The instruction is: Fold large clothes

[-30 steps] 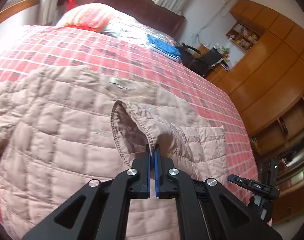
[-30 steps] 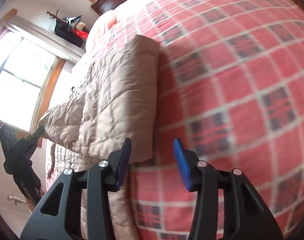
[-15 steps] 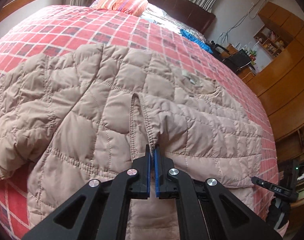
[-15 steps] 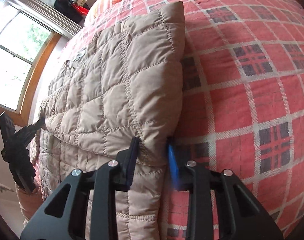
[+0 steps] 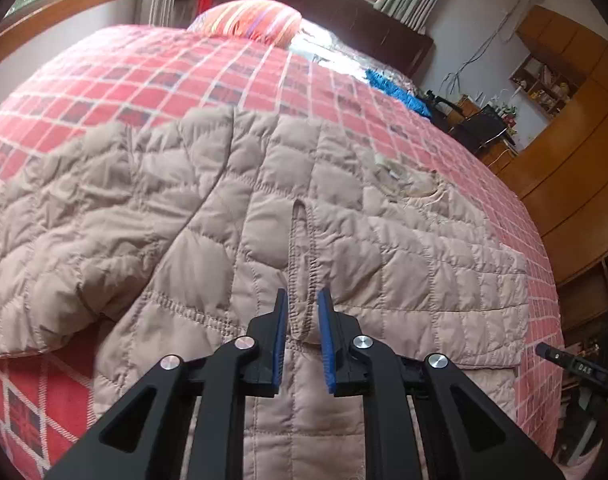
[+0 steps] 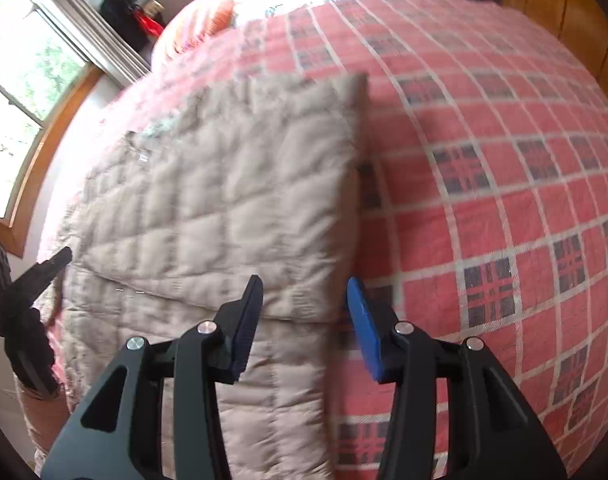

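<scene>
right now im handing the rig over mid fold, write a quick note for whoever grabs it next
Left gripper: open, jaws either side of the sleeve cuff, not clamped.
Right gripper: open, over the folded side's lower corner, holding nothing.
Quilted beige jacket lies flat on the red plaid bedspread.
Done: the right-gripper side is folded in with a straight edge, its sleeve laid across the body.
Left: the other sleeve is spread out; fold it in, then fold the jacket up.

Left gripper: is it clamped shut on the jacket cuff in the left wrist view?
No, the left gripper is open, its blue pads standing apart on either side of the sleeve cuff of the jacket.
</scene>
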Tool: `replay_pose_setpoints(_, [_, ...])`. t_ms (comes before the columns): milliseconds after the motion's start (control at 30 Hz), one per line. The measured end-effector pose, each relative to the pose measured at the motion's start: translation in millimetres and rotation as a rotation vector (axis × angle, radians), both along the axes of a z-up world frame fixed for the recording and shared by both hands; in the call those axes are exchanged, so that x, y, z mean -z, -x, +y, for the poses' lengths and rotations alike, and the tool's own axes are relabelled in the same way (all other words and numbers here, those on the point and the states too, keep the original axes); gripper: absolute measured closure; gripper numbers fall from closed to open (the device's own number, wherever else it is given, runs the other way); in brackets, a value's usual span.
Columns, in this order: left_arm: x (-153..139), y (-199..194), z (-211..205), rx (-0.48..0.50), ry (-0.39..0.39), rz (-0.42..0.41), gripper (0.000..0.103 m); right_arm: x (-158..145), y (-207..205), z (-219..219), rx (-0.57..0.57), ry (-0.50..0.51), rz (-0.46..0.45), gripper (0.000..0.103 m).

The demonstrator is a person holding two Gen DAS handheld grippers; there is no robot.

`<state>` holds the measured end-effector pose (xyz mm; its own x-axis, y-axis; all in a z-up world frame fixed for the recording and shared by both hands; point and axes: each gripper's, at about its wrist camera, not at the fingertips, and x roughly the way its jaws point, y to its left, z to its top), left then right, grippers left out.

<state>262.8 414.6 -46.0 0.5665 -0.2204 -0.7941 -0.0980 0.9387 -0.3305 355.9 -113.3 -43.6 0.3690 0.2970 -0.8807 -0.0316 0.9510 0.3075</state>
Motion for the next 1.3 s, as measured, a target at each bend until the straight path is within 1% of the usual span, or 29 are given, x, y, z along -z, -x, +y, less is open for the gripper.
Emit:
replay_pose_setpoints(67, [-14, 4, -13, 0.027, -0.003, -0.028, 0.089, -14, -1, 20, -0.042, -0.012, -0.013, 0.060])
replay_pose_setpoints(133, [-20, 3, -29, 0.072, 0.014, -0.023, 0.089, -16, -5, 46, -0.079, -0.002, 0.010, 0.062])
replay_pose_setpoints(167, [-19, 1, -38, 0.084, 0.003, -0.013, 0.089, -13, -8, 59, -0.101, 0.003, 0.029, 0.067])
replay_pose_setpoints(200, [-16, -2, -46, 0.086, -0.019, -0.003, 0.089, -9, -12, 71, -0.118, 0.012, 0.049, 0.075])
replay_pose_setpoints(267, [-5, -10, -59, 0.091, -0.043, 0.035, 0.089, 7, -21, 92, -0.127, 0.040, 0.104, 0.083])
replay_pose_setpoints(333, [9, -15, -64, 0.092, -0.045, 0.078, 0.089, 19, -25, 105, -0.145, 0.058, 0.133, 0.087])
replay_pose_setpoints(433, [29, -21, -66, 0.094, -0.085, 0.126, 0.089, 36, -24, 111, -0.149, 0.114, 0.159, 0.088])
replay_pose_setpoints(467, [36, -22, -65, 0.103, -0.090, 0.141, 0.090, 40, -26, 112, -0.150, 0.123, 0.166, 0.088])
replay_pose_setpoints(500, [43, -24, -65, 0.113, -0.090, 0.158, 0.091, 43, -27, 113, -0.150, 0.124, 0.171, 0.088])
replay_pose_setpoints(567, [52, -25, -63, 0.128, -0.094, 0.154, 0.094, 49, -30, 114, -0.148, 0.113, 0.175, 0.089])
replay_pose_setpoints(600, [54, -25, -64, 0.139, -0.102, 0.141, 0.095, 51, -32, 113, -0.144, 0.110, 0.175, 0.091])
replay_pose_setpoints(767, [56, -26, -61, 0.159, -0.092, 0.127, 0.096, 53, -33, 110, -0.133, 0.102, 0.171, 0.092])
replay_pose_setpoints(867, [56, -27, -56, 0.151, -0.057, 0.128, 0.097, 53, -31, 115, -0.132, 0.121, 0.167, 0.091])
replay_pose_setpoints(900, [55, -27, -53, 0.146, -0.044, 0.133, 0.097, 54, -31, 118, -0.130, 0.122, 0.164, 0.091])
replay_pose_setpoints(967, [49, -22, -47, 0.127, -0.011, 0.149, 0.097, 45, -26, 122, -0.131, 0.104, 0.150, 0.085])
replay_pose_setpoints(1033, [38, -12, -35, 0.107, 0.013, 0.143, 0.089, 29, -16, 126, -0.160, 0.094, 0.111, 0.085])
replay_pose_setpoints(1067, [31, -6, -30, 0.093, 0.005, 0.132, 0.073, 23, -13, 129, -0.168, 0.096, 0.097, 0.083])
replay_pose_setpoints(1100, [23, 2, -21, 0.070, -0.014, 0.113, 0.053, 17, -9, 134, -0.177, 0.094, 0.089, 0.082])
replay_pose_setpoints(1133, [16, 9, -13, 0.050, -0.029, 0.089, 0.047, 14, -8, 138, -0.188, 0.090, 0.089, 0.082])
replay_pose_setpoints(1200, [4, 27, 10, 0.010, -0.046, 0.050, 0.043, 8, -4, 150, -0.217, 0.072, 0.094, 0.080])
replay_pose_setpoints(1300, [-3, 55, 58, -0.062, -0.028, 0.040, 0.038, 6, -3, 171, -0.259, 0.075, 0.094, 0.077])
